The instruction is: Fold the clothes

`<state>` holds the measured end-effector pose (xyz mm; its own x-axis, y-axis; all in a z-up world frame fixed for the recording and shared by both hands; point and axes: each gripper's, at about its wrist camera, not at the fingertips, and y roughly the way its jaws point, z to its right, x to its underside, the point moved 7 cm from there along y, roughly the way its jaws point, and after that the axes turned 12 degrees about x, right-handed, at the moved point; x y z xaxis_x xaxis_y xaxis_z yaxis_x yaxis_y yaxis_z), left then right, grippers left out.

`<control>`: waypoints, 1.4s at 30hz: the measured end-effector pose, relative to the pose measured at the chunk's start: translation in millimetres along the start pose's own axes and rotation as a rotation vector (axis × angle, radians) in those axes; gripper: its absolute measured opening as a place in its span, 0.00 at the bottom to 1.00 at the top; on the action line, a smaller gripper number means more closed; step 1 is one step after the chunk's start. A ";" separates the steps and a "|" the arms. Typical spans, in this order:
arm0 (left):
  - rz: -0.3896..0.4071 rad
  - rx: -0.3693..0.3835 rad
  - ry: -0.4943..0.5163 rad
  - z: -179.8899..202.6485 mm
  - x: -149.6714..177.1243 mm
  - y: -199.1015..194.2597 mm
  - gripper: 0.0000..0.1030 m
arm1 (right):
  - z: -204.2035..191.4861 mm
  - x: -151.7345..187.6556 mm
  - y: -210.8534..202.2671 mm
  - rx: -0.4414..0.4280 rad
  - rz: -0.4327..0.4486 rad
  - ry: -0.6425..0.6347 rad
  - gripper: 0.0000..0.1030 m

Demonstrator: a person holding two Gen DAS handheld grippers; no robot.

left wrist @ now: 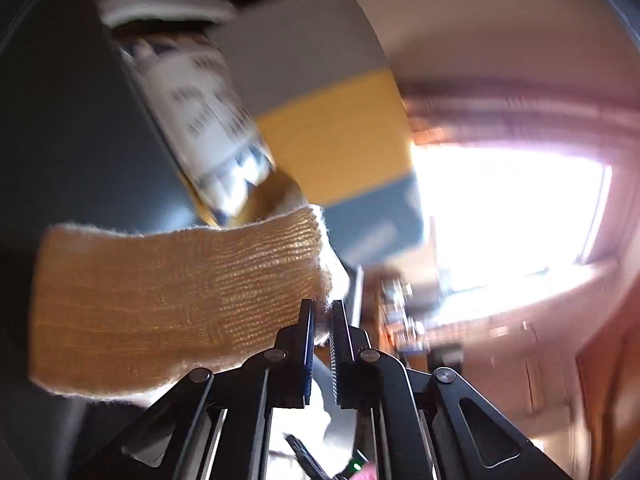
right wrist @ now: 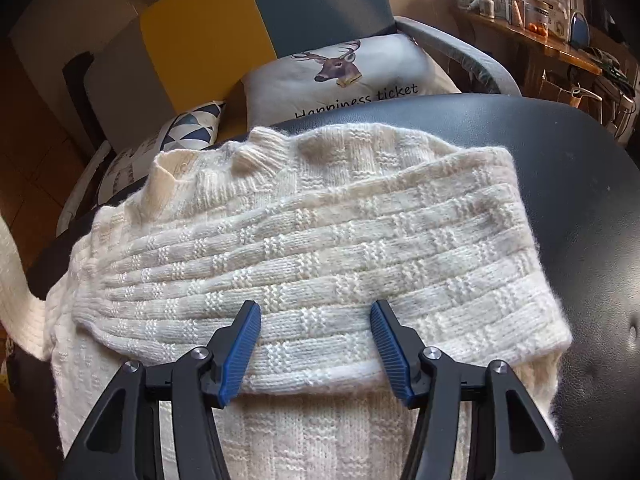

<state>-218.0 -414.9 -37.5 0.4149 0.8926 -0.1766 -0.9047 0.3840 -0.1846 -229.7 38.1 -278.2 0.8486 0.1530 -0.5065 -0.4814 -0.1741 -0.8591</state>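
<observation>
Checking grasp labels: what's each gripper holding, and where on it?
Left gripper is shut on the cream knit sweater, pinching its ribbed cuff at the end. Right gripper is open above the folded sleeve, holding nothing.

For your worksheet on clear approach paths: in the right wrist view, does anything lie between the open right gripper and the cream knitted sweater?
Nothing visible does. The right gripper hangs open directly over the cream sweater, which lies partly folded on the dark chair seat. Only knit shows between its fingers. The deer pillow sits behind the seat, out of the way.
</observation>
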 end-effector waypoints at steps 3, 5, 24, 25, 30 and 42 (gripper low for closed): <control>-0.097 -0.001 0.018 9.6 33.3 49.0 0.07 | -1.5 1.8 0.0 -0.013 0.016 -0.009 0.57; -0.160 -0.006 0.029 13.9 59.9 77.5 0.07 | -1.0 2.5 -0.3 -0.026 0.024 -0.006 0.57; -0.389 -0.014 -0.031 -15.7 216.1 67.1 0.28 | -41.8 -2.9 -18.6 -0.677 -0.124 0.352 0.49; -0.353 0.002 -0.051 -19.6 206.2 50.1 0.28 | -47.1 1.5 -10.3 -0.675 -0.161 0.380 0.43; -0.241 -0.002 -0.126 -56.5 167.9 -22.9 0.33 | -69.6 16.2 12.6 -0.685 -0.199 0.515 0.39; -0.081 0.072 -0.382 -121.1 135.1 -78.1 0.33 | -122.3 -21.8 -18.8 -0.402 -0.060 0.243 0.04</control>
<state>-79.6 -352.9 -164.1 0.4317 0.8770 0.2108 -0.8805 0.4605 -0.1125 -212.3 -80.9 -241.9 0.9222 -0.0491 -0.3835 -0.3472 -0.5417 -0.7655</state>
